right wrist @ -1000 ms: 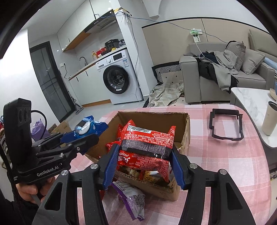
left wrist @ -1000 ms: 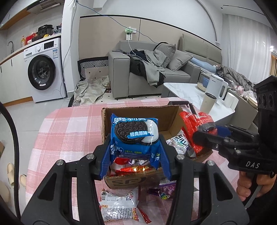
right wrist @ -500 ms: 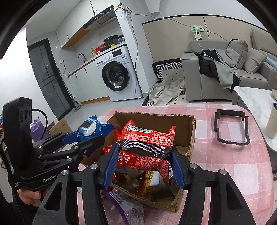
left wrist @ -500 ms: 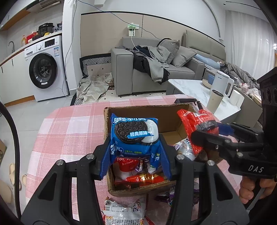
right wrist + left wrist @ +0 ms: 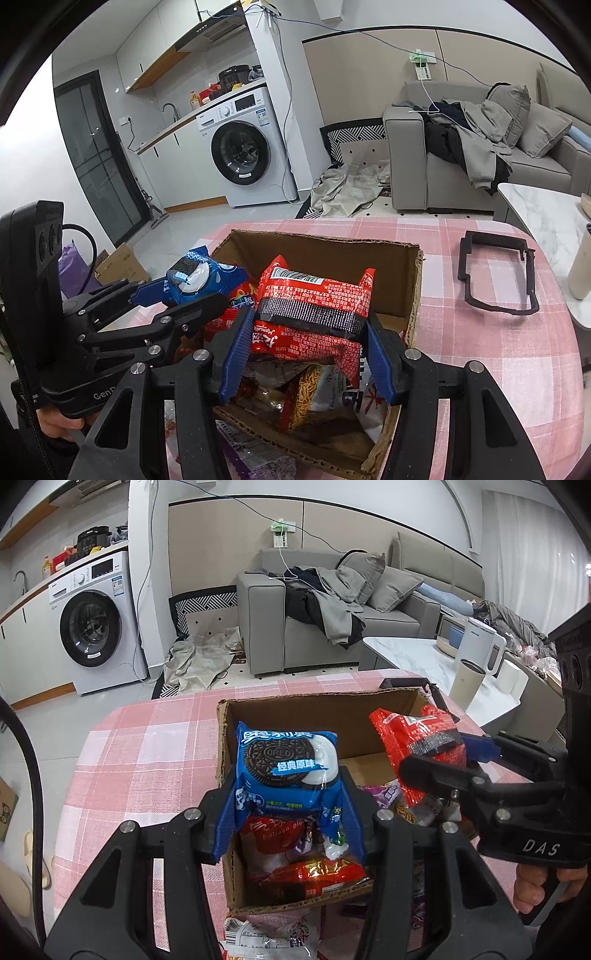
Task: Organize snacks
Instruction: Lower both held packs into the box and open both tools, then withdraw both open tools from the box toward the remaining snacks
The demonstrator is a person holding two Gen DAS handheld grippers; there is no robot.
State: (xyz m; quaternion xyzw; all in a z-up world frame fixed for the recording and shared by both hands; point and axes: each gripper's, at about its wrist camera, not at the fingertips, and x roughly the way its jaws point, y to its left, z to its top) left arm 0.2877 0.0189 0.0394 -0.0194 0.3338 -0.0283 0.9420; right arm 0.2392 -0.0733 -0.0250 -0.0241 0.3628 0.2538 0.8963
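While both packets hang over the cardboard box [image 5: 325,716], the blue cookie packet [image 5: 286,771] is pinched upright between the fingers of the left gripper [image 5: 290,821], above the box's near left part. The red noodle packet [image 5: 314,314] is clamped between the fingers of the right gripper [image 5: 306,350], above the box's right side. Inside the box lie more snack bags [image 5: 314,391], heaped at the near end. Other bags [image 5: 269,938] lie on the pink checked tablecloth [image 5: 147,760] just before the near wall. A black frame [image 5: 496,271] lies to the right, well apart. Both grippers point forward and slightly down, side by side, close together.
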